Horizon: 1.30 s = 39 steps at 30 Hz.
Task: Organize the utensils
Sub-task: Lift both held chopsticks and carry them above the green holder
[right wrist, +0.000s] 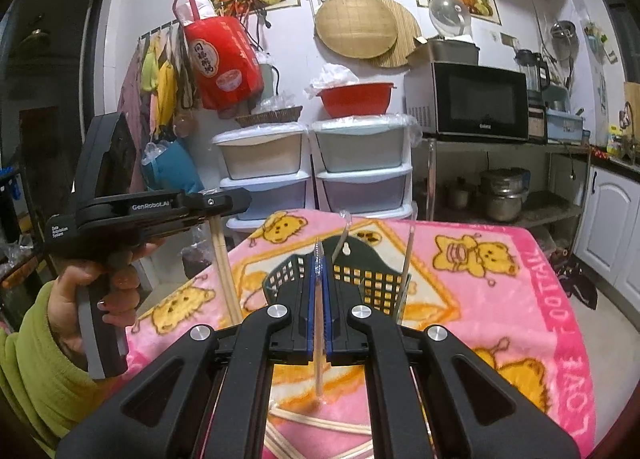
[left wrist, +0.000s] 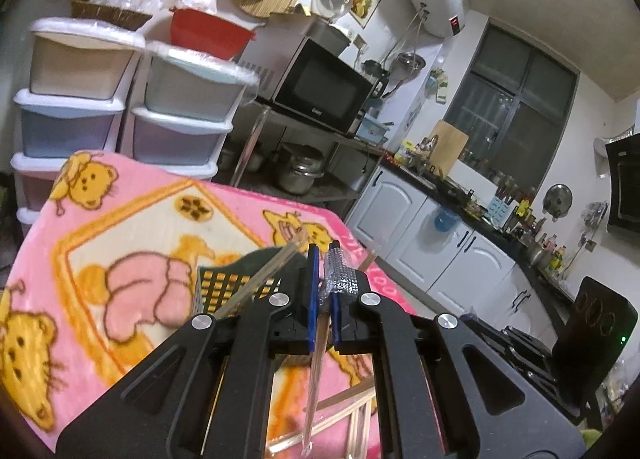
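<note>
left gripper (left wrist: 323, 291): pinches a wrapped chopstick (left wrist: 316, 343)
right gripper (right wrist: 320, 291): pinches a wrapped chopstick (right wrist: 319, 339)
basket (right wrist: 372, 279): on the pink blanket (right wrist: 500, 299), chopsticks inside
table: more chopsticks (right wrist: 320, 425) lie loose

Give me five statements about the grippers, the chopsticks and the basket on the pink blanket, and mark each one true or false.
1. The right gripper is shut on a wrapped chopstick pair. True.
2. The left gripper is wide open and empty. False: its fingers are closed on a wrapped chopstick pair.
3. The dark mesh basket stands on the pink bear blanket. True.
4. The basket is empty. False: chopsticks already stand in it.
5. More chopsticks lie loose on the blanket below the right gripper. True.
</note>
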### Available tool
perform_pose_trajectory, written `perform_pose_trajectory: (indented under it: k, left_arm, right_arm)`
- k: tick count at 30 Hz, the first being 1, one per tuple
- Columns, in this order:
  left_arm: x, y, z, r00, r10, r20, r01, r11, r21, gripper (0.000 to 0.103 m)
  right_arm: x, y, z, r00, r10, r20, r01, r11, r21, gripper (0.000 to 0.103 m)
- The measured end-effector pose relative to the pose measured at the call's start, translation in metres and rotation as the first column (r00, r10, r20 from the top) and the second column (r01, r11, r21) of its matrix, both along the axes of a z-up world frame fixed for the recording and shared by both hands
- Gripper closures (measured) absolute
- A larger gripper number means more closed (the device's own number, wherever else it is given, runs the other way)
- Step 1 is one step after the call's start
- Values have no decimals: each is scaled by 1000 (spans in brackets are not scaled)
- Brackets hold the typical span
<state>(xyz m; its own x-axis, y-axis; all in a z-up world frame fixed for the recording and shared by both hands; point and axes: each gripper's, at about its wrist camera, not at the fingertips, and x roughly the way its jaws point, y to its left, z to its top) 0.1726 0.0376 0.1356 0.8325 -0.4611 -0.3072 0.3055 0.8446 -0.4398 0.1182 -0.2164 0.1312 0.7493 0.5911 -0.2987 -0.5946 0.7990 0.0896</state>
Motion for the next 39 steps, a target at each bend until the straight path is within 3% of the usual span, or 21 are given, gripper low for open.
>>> perform_pose_trajectory:
  k: [14, 27, 39]
  left_arm:
    - [16, -3, 46, 994, 47, 102, -49, 999, 16, 100]
    - [33, -6, 76, 973, 127, 195, -133, 991, 18, 100]
    - [55, -26, 71, 954, 171, 247, -195, 978, 76, 100]
  right_arm:
    - [6, 5, 37, 996, -11, 93, 10, 1000, 13, 100]
    - [28, 1, 73, 985, -54, 167, 44, 997, 63, 100]
    - [55, -3, 83, 974, -115, 193, 102, 992, 78, 100]
